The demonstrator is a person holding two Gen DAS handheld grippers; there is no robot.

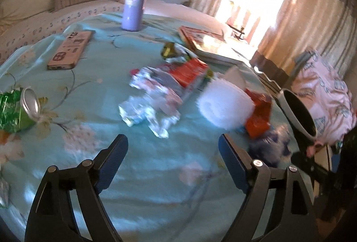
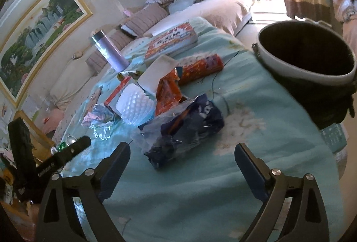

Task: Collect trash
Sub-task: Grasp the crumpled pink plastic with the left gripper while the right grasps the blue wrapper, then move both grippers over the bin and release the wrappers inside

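Note:
Trash lies on a table with a light blue flowered cloth (image 1: 156, 166). In the left wrist view my left gripper (image 1: 173, 145) is open and empty, just short of a crumpled silver wrapper (image 1: 149, 106). A white foam piece (image 1: 225, 103), an orange wrapper (image 1: 258, 117) and a crushed green can (image 1: 17, 108) lie around it. In the right wrist view my right gripper (image 2: 181, 154) is open and empty, close to a dark blue plastic bag (image 2: 187, 128). Behind the bag are the orange wrapper (image 2: 167, 92), the foam piece (image 2: 135, 103) and the silver wrapper (image 2: 100, 119). A dark bin with a white rim (image 2: 305, 52) stands at the table's right edge; it also shows in the left wrist view (image 1: 299, 114).
A purple bottle (image 1: 133, 1), a phone (image 1: 71, 50) and a book (image 1: 207, 43) lie at the far side of the table. A red snack box (image 1: 189, 72) lies mid-table. The left gripper's body (image 2: 44, 164) shows at the left of the right wrist view. A sofa and curtains stand behind.

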